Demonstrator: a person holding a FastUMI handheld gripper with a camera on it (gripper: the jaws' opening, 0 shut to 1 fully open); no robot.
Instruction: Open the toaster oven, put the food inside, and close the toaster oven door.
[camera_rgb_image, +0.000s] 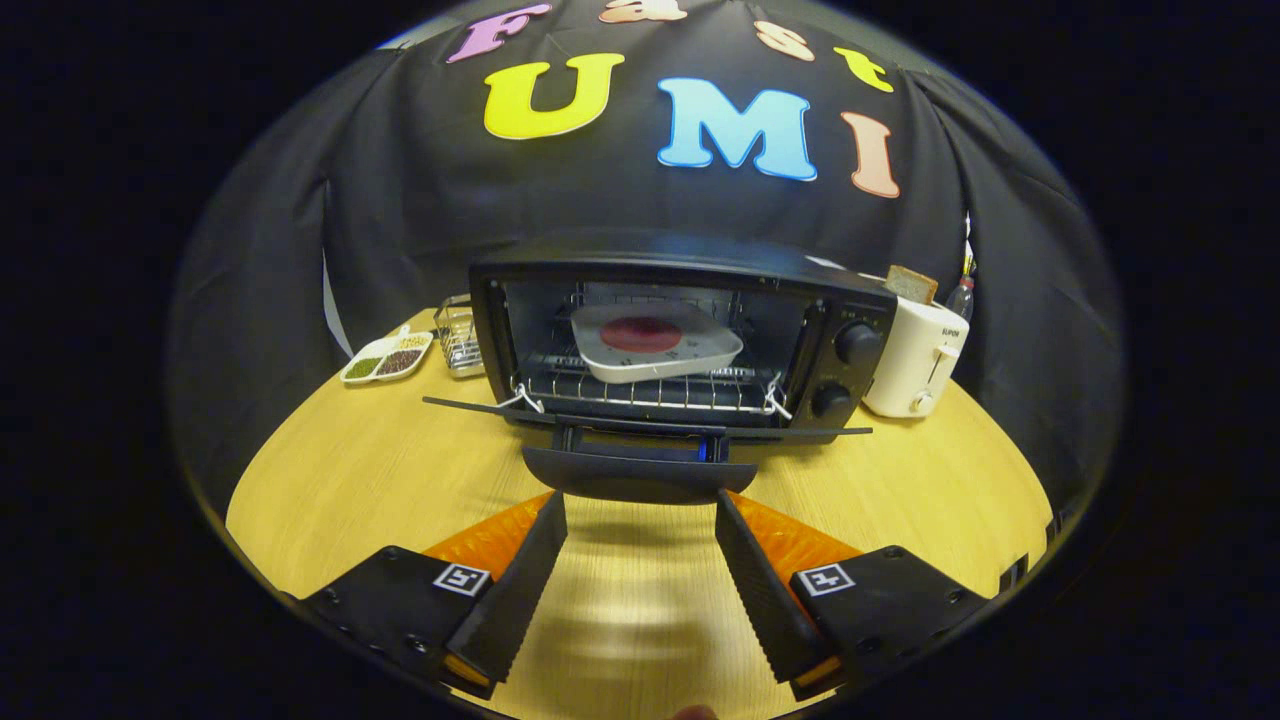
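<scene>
Beyond the tongs (640, 520), a black toaster oven (680, 330) holds a white plate (655, 345) with red food (640, 333) — the tabletop (350, 480) is pale yellow woodgrain, the toaster (915, 360) cream-white.

Toaster oven (690, 330): black, boxy, two round knobs stacked on its front panel; stands on the wooden table (350, 480) straight ahead of the fingers. Door (640, 425): open, folded down flat toward the fingers, its dark handle (635, 478) just beyond the fingertips and spanning the gap between them. Wire rack (640, 392): inside the cavity, level. Food: a round dark-red item (640, 333) on a white plate (655, 350), resting on the rack within the oven, slightly tilted.
</scene>
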